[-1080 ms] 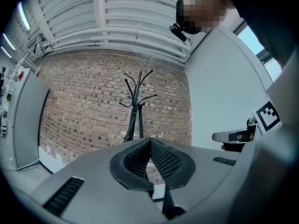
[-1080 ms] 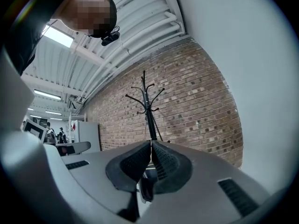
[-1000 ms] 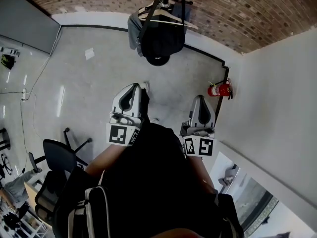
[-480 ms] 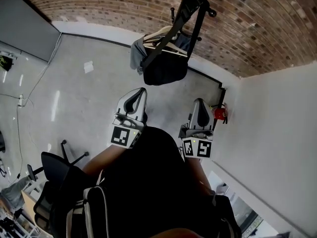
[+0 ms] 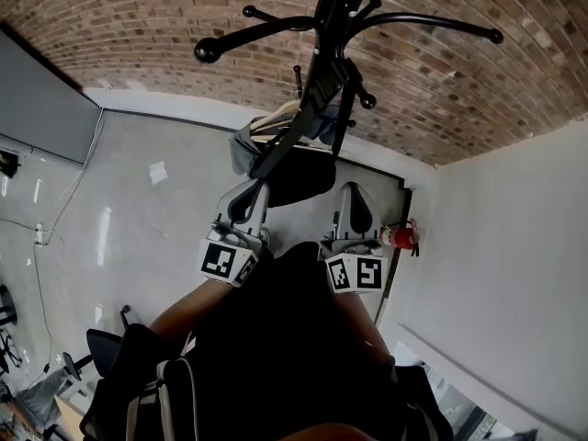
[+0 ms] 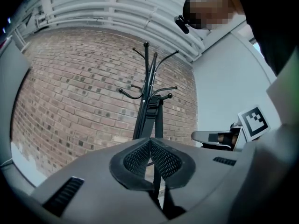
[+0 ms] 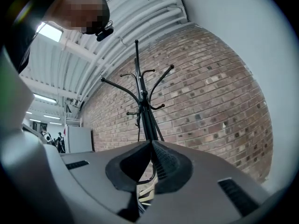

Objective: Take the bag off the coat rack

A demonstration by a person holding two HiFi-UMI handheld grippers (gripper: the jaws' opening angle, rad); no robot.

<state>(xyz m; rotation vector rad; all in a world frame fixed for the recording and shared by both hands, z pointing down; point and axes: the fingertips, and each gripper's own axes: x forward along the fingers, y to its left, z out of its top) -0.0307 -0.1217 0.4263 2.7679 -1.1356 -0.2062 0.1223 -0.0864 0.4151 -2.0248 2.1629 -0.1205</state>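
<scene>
The coat rack (image 5: pixel 331 26) has drawn near; the bag (image 5: pixel 299 177) hangs there, seemingly by its strap (image 5: pixel 299 122). Left gripper (image 5: pixel 258 186) and right gripper (image 5: pixel 345 192) are clenched empty, not yet within reach.

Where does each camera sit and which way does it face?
Head view: on the person's head, facing down at the coat rack and bag; shows both arms, left gripper, right gripper.
Left gripper view: on the left gripper, facing the coat rack along shut jaws; right gripper at right.
Right gripper view: on the right gripper, facing the coat rack over shut jaws.
Shared: all see the coat rack and brick wall.
</scene>
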